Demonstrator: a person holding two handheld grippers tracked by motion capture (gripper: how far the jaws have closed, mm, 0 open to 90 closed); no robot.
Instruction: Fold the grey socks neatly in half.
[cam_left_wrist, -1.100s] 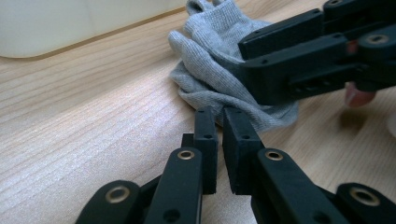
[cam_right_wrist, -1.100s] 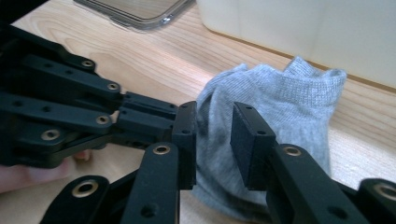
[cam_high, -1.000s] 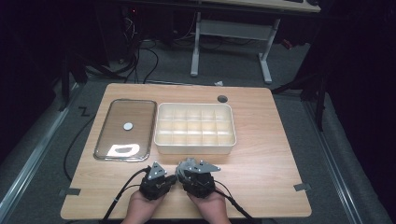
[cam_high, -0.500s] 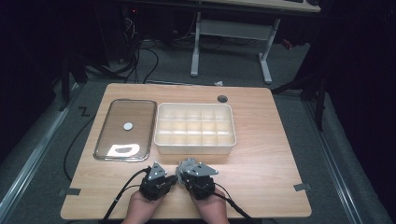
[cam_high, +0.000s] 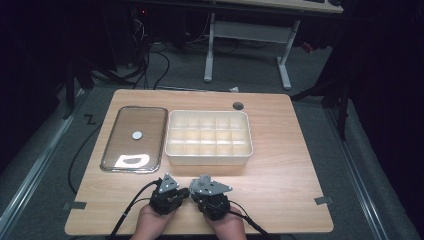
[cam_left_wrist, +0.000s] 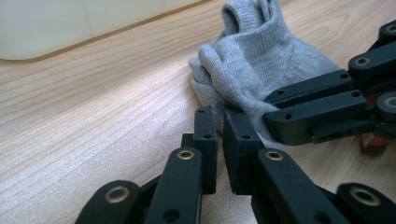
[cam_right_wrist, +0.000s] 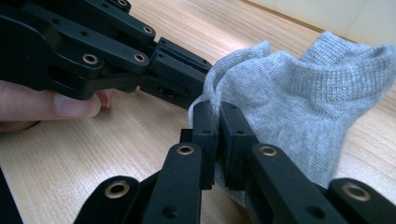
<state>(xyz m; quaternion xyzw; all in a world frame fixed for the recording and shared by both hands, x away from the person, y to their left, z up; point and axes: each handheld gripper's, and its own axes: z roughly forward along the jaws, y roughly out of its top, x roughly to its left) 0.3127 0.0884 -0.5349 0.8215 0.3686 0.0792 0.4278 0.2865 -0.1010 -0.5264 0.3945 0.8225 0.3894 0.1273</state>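
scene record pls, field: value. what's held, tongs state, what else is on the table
held item: grey sock, bunched on the table near the front edge
left tongs: shut on the sock's edge
right tongs: jaws just closed, shut on the sock's edge
hands: side by side at the front edge, both tongs meeting at the sock
divided tray: white, compartments look empty, behind the tongs
glass lid: flat on the table, left of the tray
table hole: behind the tray

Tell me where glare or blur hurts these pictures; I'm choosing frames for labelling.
High view: dark surroundings, a white glare patch on the glass lid. Left gripper view: the grey sock is sharp, the nearest jaw links soft. Right gripper view: evenly lit, the fingertip at the left slightly blurred.
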